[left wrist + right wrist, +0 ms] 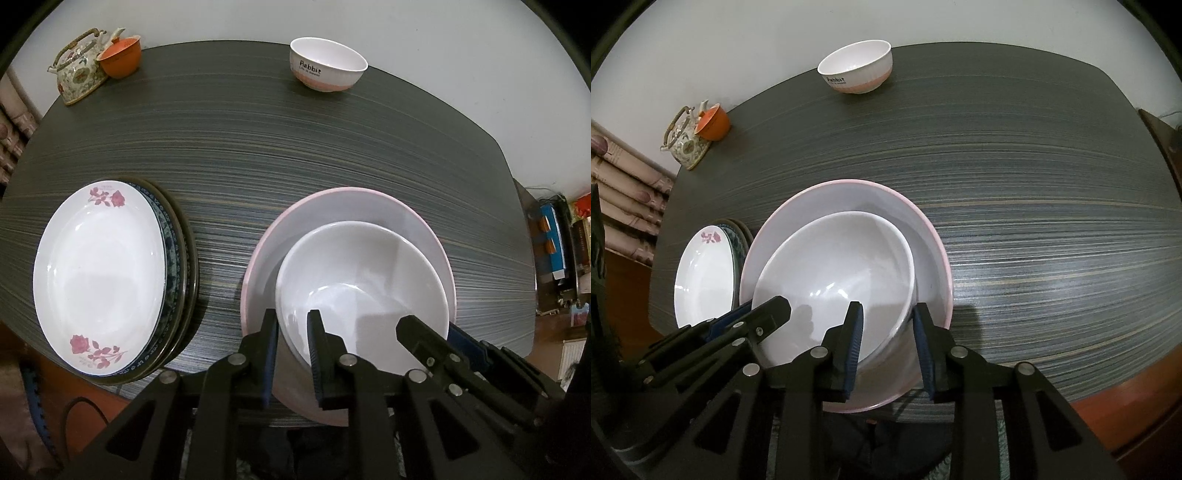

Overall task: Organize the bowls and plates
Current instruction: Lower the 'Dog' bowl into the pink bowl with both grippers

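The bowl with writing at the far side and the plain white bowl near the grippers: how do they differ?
The lettered bowl stands alone on the table; the plain white bowl sits inside a pink-rimmed bowl. The lettered bowl has black writing and a pink lower band; the plain one shows no markings. Nothing touches the lettered bowl, while the left gripper and right gripper each straddle the plain bowl's rim. Both are upright, empty, and white inside.

bare table (332, 147) centre, rabbit bowl (327, 68) beyond
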### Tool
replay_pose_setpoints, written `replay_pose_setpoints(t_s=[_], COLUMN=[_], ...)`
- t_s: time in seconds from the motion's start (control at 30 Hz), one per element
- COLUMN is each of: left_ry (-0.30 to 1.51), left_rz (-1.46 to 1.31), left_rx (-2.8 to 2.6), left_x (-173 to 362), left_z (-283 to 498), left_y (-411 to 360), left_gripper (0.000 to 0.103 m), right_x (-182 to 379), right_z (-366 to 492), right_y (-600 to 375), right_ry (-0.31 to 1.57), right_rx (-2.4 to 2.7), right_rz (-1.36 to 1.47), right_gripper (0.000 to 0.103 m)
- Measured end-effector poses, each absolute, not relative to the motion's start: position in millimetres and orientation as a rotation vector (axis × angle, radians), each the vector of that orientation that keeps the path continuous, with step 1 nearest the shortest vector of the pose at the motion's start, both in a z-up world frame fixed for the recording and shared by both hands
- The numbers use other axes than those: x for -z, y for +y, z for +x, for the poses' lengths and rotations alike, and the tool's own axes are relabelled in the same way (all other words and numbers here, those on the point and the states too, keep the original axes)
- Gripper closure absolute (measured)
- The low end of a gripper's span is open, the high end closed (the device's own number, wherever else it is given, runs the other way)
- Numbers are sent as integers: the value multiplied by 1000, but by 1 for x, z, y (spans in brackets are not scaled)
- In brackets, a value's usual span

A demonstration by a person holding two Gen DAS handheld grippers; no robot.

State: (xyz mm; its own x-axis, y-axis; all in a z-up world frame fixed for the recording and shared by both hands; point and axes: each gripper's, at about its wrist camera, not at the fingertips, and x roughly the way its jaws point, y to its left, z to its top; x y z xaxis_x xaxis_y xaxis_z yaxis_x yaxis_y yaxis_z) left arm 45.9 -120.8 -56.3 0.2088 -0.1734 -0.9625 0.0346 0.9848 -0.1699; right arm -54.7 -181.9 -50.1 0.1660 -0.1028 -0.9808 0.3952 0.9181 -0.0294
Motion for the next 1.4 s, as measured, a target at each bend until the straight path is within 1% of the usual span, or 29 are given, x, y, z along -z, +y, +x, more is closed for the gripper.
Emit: replay_pose_setpoints(t_s=[0.37,0.53,0.97,1.1,1.23,1.4], left_ry=[1340,1330,1272,1229,1218,1220], left_rz=[-120,-120,-99,-79,-68,-59], left_rx=[152,152,168,157,144,128], left_x=[50,45,36,33,33,35], left_z=[44,43,44,44,46,50], left_y=[-121,-121,-118,-119,-118,-117], left_gripper=[86,83,82,76,75,75], right_x=[45,40,29,24,21,16], right_z=[-59,-61,-63,-64,-62,-57], right_y=[-184,-184,-188,-190,-193,-196], right_ry=[1358,1349,1310,1287,1273,1250], right_rx=[358,356,344,342,340,328], right_rz=[279,285,302,307,300,302], right_gripper=[72,72,70,69,65,65])
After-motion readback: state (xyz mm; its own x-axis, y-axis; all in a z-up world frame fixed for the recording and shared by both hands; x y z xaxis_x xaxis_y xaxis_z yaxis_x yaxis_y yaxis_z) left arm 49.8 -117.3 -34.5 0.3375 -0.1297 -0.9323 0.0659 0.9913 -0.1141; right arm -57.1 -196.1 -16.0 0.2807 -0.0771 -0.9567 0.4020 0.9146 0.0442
